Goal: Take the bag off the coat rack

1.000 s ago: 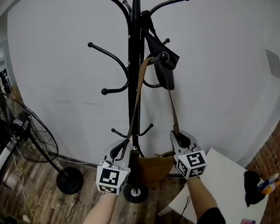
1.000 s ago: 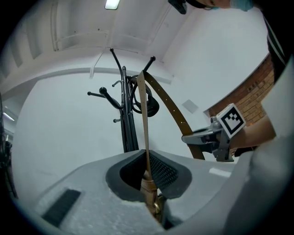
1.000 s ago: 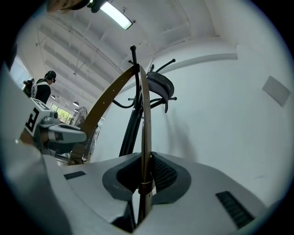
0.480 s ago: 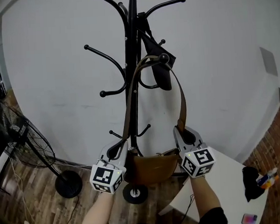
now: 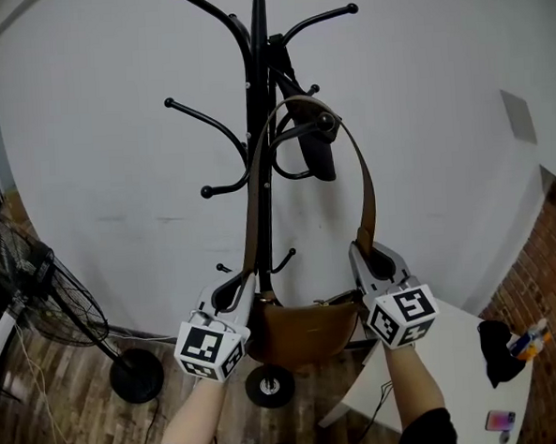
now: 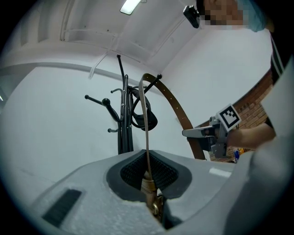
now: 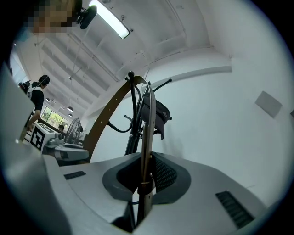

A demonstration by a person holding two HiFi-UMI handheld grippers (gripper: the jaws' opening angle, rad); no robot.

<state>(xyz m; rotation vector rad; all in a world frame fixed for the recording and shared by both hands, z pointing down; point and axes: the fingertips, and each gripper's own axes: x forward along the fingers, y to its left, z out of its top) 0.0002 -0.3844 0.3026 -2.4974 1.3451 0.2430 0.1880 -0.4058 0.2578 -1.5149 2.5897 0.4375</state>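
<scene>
Left gripper [image 5: 241, 288], right gripper [image 5: 363, 251] clamped on strap [image 5: 368, 187] above bag [image 5: 304, 332]; may snag hook [image 5: 326, 122] upper centre if lifted short, tipping rack [image 5: 258, 39].

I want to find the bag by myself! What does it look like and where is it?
Look at the tall black coat rack against the white wall. Low beside its pole, between the left gripper and right gripper, hangs the bag, its strap looping over a hook. It is brown and rounded, unlike the black pouch hanging higher.
</scene>
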